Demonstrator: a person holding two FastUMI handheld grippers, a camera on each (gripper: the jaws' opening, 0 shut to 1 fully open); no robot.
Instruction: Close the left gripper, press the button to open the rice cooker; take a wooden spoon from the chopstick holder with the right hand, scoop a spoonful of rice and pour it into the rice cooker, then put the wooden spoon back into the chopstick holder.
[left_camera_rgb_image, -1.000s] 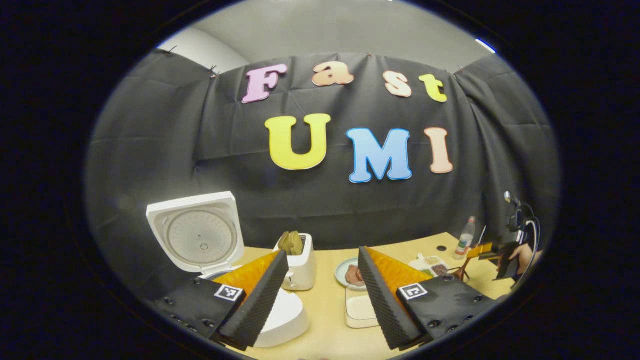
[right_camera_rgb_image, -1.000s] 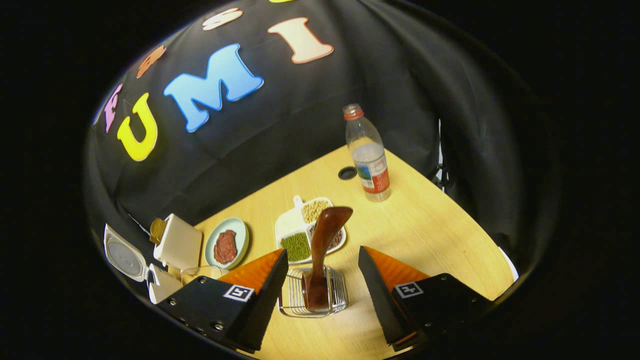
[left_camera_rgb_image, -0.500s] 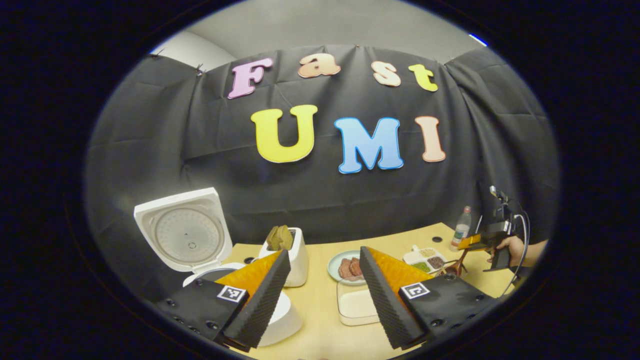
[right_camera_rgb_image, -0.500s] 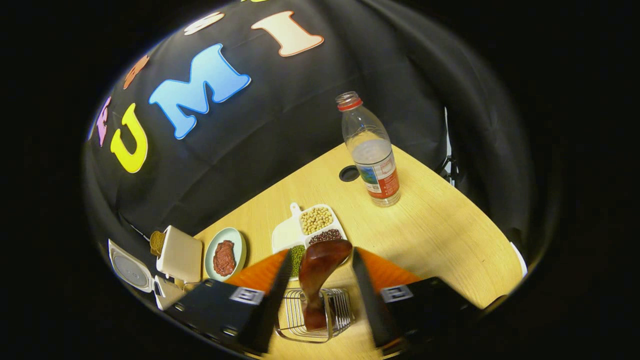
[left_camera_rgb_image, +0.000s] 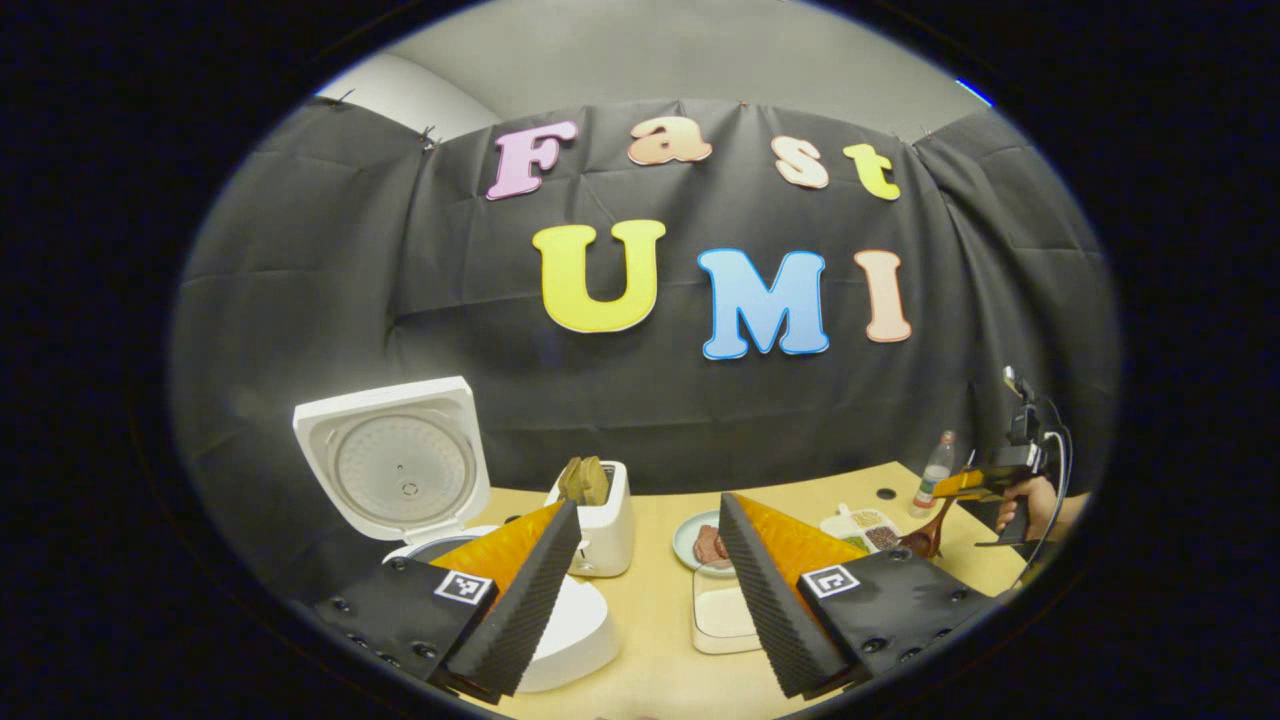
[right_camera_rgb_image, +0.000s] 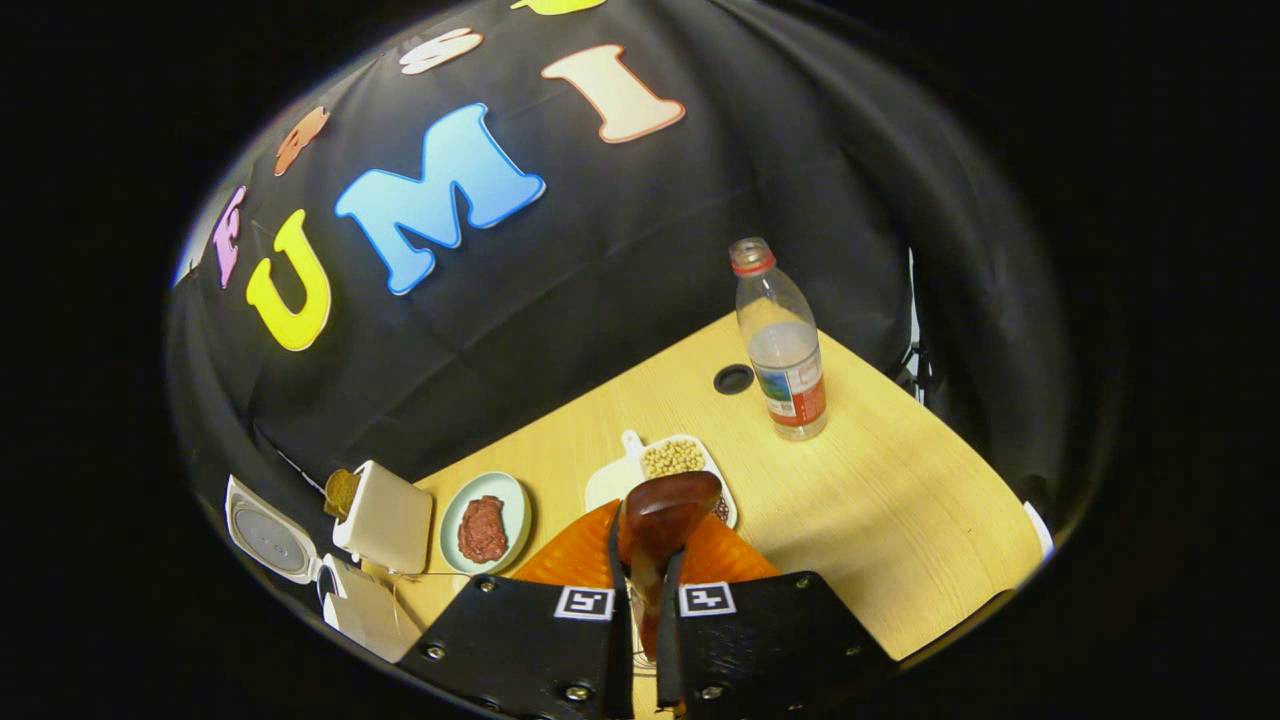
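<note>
The right tongs (right_camera_rgb_image: 640, 590) pinch the spoon (right_camera_rgb_image: 655, 520) above the tabletop (right_camera_rgb_image: 900, 520). The left tongs (left_camera_rgb_image: 645, 580) hang apart beside the cooker (left_camera_rgb_image: 400, 470), its lid up.

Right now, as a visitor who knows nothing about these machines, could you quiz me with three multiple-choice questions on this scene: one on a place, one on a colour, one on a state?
1. Where does the water bottle stand?
A. on the table, near the cloth wall
B. inside the rice cooker
C. on the round plate

2. What colour is the bottle's cap?
A. green
B. red
C. white

3. What state is the rice cooker lid in?
A. shut
B. taken off and lying on the table
C. raised open

Answers:
1 A, it stands upright on the wood by the cloth.
2 B, the cap is red in the right gripper view.
3 C, the lid stands up, its inner side showing in the left gripper view.
</note>
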